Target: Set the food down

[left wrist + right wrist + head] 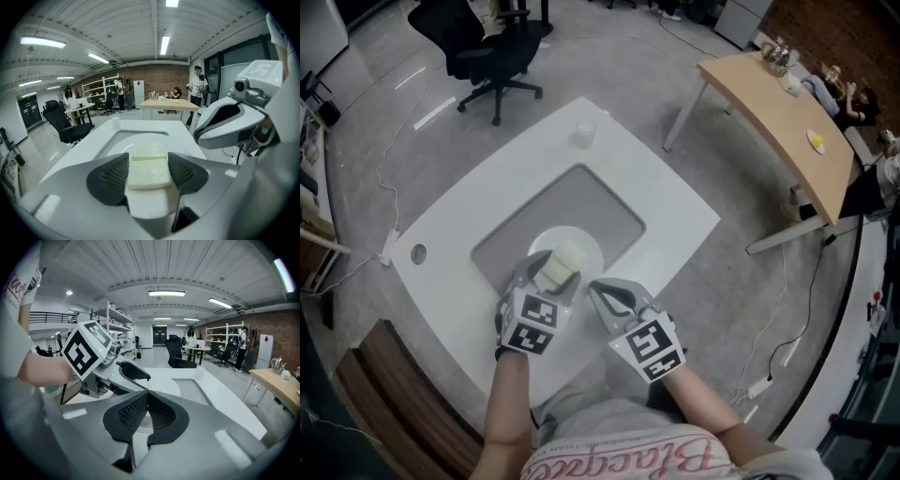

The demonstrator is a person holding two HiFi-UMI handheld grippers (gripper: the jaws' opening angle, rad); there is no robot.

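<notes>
Not done yet. Pinching a pale food block (555, 272) in the left tongs (148, 161), just over the white plate (584, 239) on the tabletop (656, 197). Holding the right tongs (146, 401) pressed together, empty, just to the right. Left to do: lower, then let go.

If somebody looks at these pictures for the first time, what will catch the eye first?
The pale block of food clamped in the left gripper stands out first, held over a white plate on the grey mat of the white table. Beside it, the right gripper is shut and empty.
</notes>
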